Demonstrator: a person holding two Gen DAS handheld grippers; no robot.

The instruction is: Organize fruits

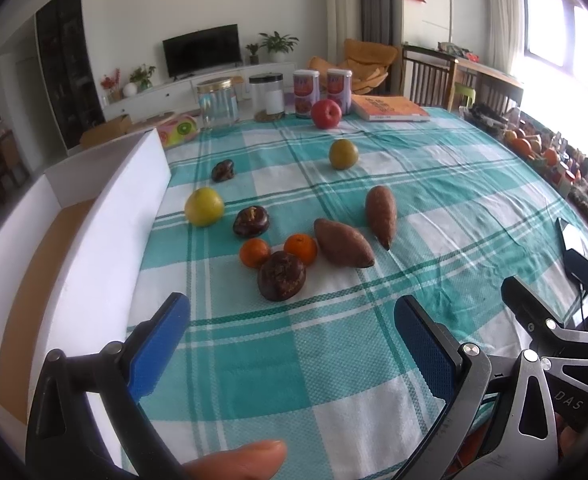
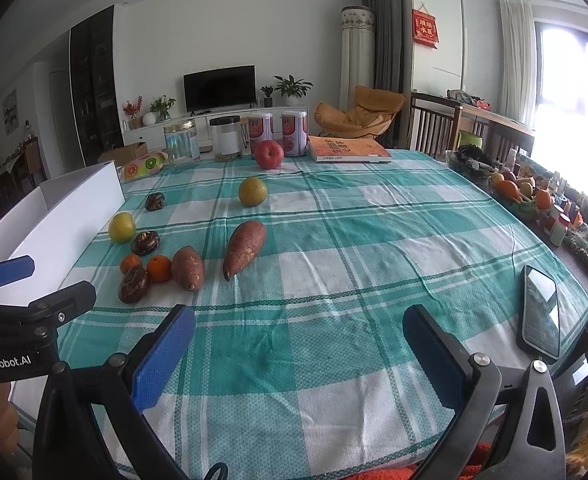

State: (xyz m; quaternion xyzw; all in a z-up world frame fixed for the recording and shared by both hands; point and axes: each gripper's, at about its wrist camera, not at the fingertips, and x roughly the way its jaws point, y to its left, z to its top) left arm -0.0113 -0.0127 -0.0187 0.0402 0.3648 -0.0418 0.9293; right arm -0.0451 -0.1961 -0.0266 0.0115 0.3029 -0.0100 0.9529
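Both claws hover spread and empty over the checked tablecloth (image 1: pixel 333 360). Just ahead of the left gripper (image 1: pixel 290 344) lies a dark, rough-skinned fruit (image 1: pixel 281 276); the right gripper (image 2: pixel 297 356) is farther back. It looks light, firm; best pinched across its middle.

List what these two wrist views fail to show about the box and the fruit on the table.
- White box: in the left wrist view its near wall hides most of the floor; its near end is cut off by the frame edge.
- White box in the right wrist view: the inside is hidden behind the wall and the left gripper.
- Fruit basket at the table's right edge: too small and glare-washed to identify the pieces.
- Dark fruit: type unclear.
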